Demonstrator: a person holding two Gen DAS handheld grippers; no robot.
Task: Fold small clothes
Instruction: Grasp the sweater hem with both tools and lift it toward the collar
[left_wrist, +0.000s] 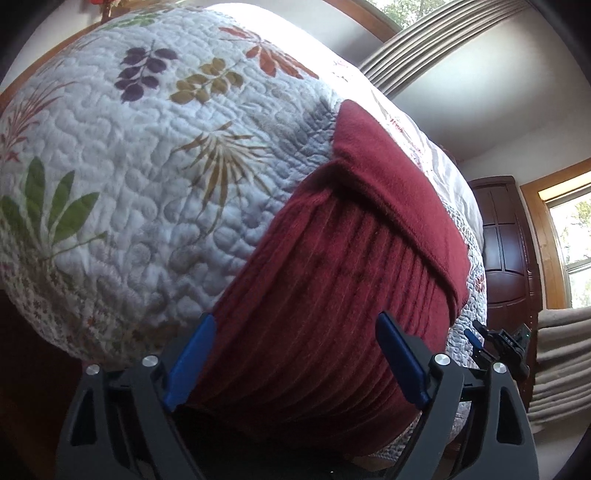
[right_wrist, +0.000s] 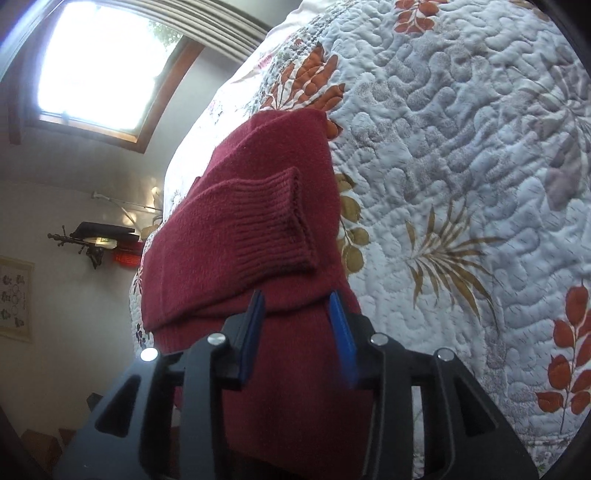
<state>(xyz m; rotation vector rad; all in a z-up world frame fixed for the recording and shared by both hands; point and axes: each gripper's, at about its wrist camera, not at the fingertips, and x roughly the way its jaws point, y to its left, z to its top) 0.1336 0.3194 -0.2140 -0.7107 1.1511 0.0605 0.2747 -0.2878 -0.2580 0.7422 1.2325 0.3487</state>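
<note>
The sweater (left_wrist: 332, 280) lies on the quilt (left_wrist: 129, 184) of the bed, near its edge. 1 sleeve (right_wrist: 258, 229) is folded across the body. Both grippers, left (left_wrist: 295, 354) and right (right_wrist: 295, 332), seem to be above the sweater.

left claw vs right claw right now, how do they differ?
The left claw is spread wide, its blue fingers straddling the ribbed hem of the red sweater; the right claw has a much narrower gap. The left claw faces the ribbed hem, the right claw faces the folded-over sleeve cuff. Shared: both are open, sit at the sweater's near edge on the quilt, and grip nothing.
</note>
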